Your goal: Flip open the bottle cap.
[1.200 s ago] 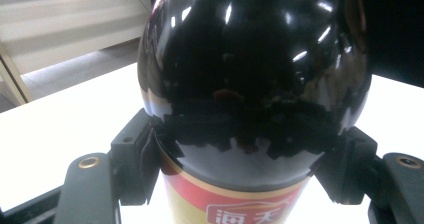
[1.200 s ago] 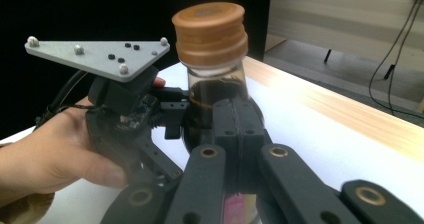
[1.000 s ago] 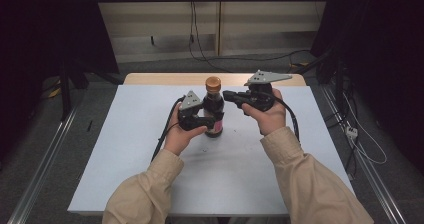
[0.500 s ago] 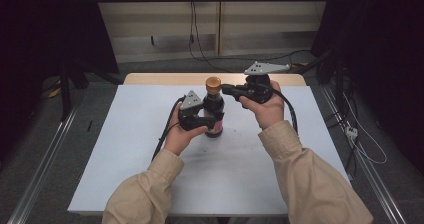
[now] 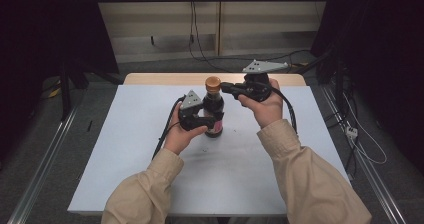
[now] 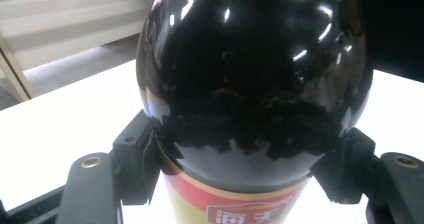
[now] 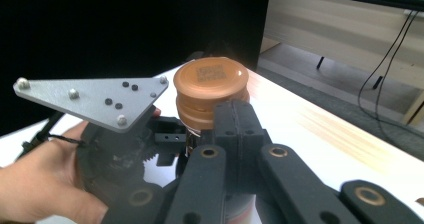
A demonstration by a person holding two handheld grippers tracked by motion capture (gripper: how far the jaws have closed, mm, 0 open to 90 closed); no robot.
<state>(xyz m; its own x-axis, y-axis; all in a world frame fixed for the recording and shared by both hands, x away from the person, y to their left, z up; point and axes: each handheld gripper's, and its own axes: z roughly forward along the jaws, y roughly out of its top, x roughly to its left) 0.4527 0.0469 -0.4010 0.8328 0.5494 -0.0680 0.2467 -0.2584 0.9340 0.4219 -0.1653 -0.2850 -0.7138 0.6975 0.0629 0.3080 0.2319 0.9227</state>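
Left gripper (image 5: 202,120) fingers clamp the glossy dark glass bottle (image 5: 213,109); right gripper (image 5: 225,88) fingers closed beside its ridged orange cap (image 5: 213,83)

lab-style recording bay: white-topped table (image 5: 125,149) at centre, black curtains (image 5: 45,39) at 9 and 3 o'clock, loose cables (image 5: 200,44) on grey floor at 12, metal rails (image 5: 40,159) alongside.

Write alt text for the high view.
A person's left gripper clamps an upright dark sauce bottle on a white table, while the right gripper, jaws shut, meets its brown cap from the side.
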